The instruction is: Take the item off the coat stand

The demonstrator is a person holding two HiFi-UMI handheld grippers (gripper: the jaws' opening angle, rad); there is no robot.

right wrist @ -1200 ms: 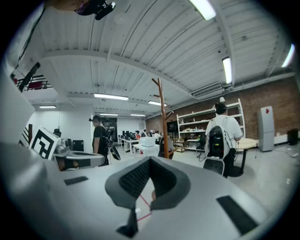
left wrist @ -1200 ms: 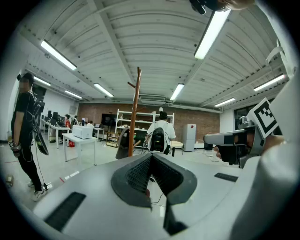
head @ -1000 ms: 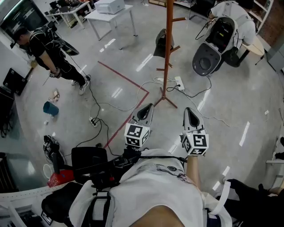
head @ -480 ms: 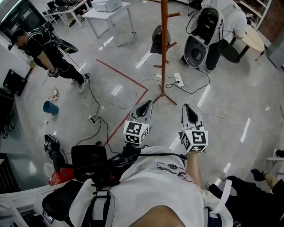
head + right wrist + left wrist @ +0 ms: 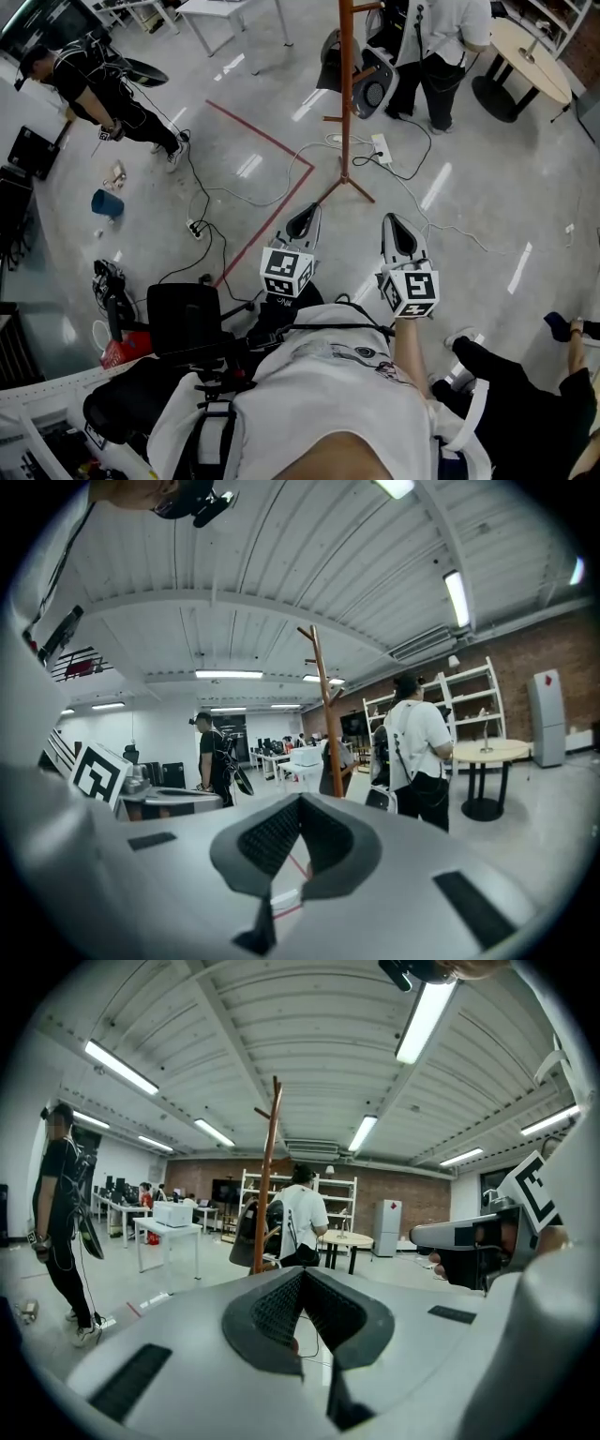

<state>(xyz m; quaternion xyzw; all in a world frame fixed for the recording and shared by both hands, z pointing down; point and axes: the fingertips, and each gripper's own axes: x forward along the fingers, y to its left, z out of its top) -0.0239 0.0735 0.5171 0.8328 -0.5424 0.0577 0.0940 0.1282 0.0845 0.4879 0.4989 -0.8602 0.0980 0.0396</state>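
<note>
Since a second ago, a person in a white shirt (image 5: 441, 37) with a dark backpack has come from the far right to stand just beside the coat stand (image 5: 346, 94), while both grippers have stayed low in front of the wearer's chest. Nearest, the left hand-held gripper (image 5: 302, 223) has its jaws fully together and holds nothing; in its own view (image 5: 300, 1274) the two dark pads meet with nothing between them. The right hand-held gripper (image 5: 400, 239) is just beside it, also closed and empty (image 5: 300, 801). Both point toward the stand but are well apart from it. Beyond them, a red tape line (image 5: 272, 169) and white cables cross the grey floor (image 5: 487, 187). The brown stand is upright on its spread feet, and the dark grey item (image 5: 330, 66) hangs on its left side, touching the pole (image 5: 246, 1232). Farther left, a person in black clothes (image 5: 94, 89) stands near the wall.
</note>
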